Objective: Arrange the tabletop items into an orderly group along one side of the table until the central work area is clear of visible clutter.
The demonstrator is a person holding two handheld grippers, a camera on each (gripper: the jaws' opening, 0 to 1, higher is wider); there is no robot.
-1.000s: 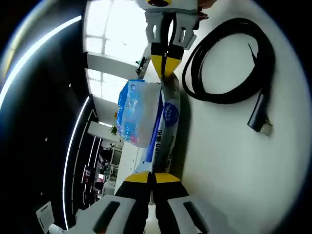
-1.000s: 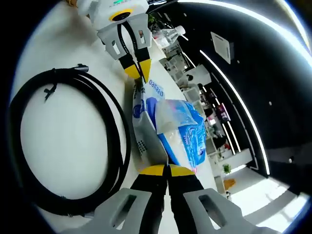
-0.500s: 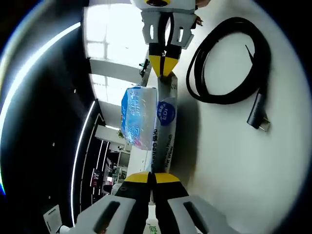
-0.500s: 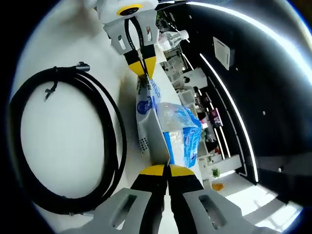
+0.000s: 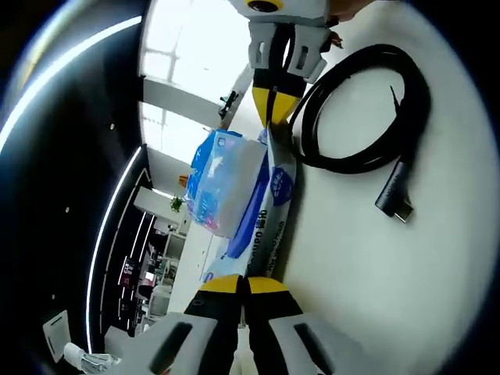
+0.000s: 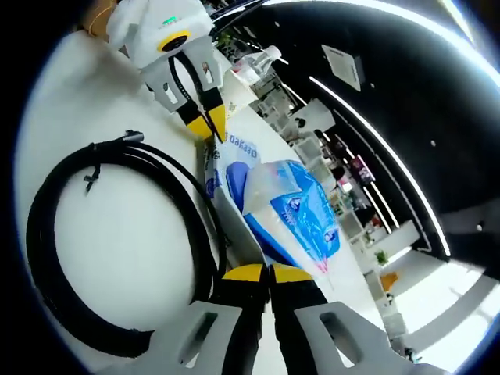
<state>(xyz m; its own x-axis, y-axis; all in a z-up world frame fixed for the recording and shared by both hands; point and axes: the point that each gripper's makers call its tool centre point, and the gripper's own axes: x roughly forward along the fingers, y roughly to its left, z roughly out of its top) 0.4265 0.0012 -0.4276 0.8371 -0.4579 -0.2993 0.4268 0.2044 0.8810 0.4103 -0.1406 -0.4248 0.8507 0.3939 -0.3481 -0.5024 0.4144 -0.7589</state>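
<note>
A blue and white tissue pack (image 5: 234,187) in clear wrap is held stretched between both grippers, just over the white table (image 5: 375,281). My left gripper (image 5: 242,283) is shut on one end of its wrapper. My right gripper (image 5: 273,109) comes in from the top and is shut on the other end. In the right gripper view the same pack (image 6: 285,207) runs from my right gripper (image 6: 260,273) up to the left gripper (image 6: 205,125). A coiled black cable (image 5: 359,101) lies flat on the table beside the pack, its plug (image 5: 394,201) pointing away from the coil.
The cable coil (image 6: 117,234) lies close against the pack's side on the table (image 6: 70,94). Beyond the table edge are shelves, a clear bottle (image 6: 262,58) and bright ceiling light strips.
The pack has swung and tilted between the two shut grippers, its bulky blue side turned more into view. Both cameras have shifted, and the cable coil now lies closer to the pack.
</note>
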